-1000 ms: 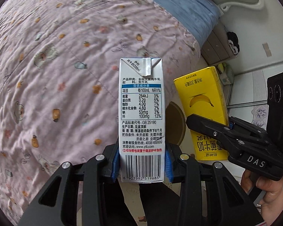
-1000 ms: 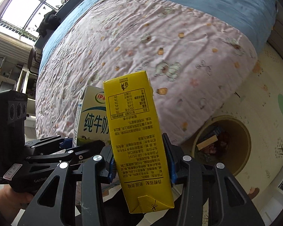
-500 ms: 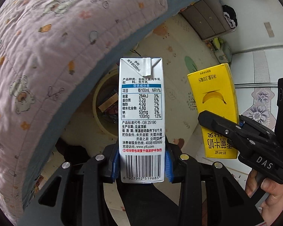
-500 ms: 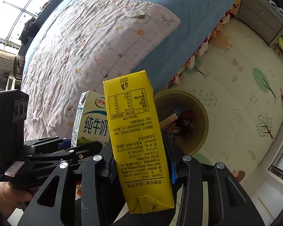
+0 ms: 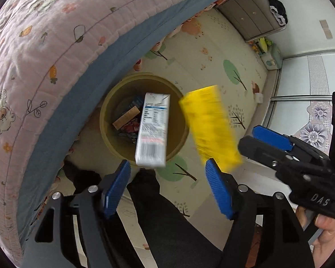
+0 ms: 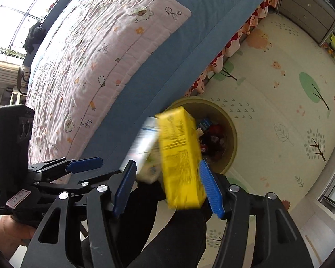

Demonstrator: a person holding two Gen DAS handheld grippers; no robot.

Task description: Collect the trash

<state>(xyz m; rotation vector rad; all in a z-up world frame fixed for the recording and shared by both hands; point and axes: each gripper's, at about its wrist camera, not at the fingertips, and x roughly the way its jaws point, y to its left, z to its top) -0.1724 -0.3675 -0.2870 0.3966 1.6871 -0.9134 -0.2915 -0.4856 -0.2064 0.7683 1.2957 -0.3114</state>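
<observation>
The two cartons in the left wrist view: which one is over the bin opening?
The white carton. It shows against the inside of the bin, over the trash there. The yellow carton is blurred and lies mostly right of the rim, over the floor mat.

A home bedroom, likely a child's: a bed [image 6: 158, 22] with a pink cartoon quilt [image 5: 55, 44], a play mat [image 6: 279, 89] printed with trees and animals, grey drawers [image 5: 252, 20], and a bin [image 5: 114, 143] beside the bed.
</observation>
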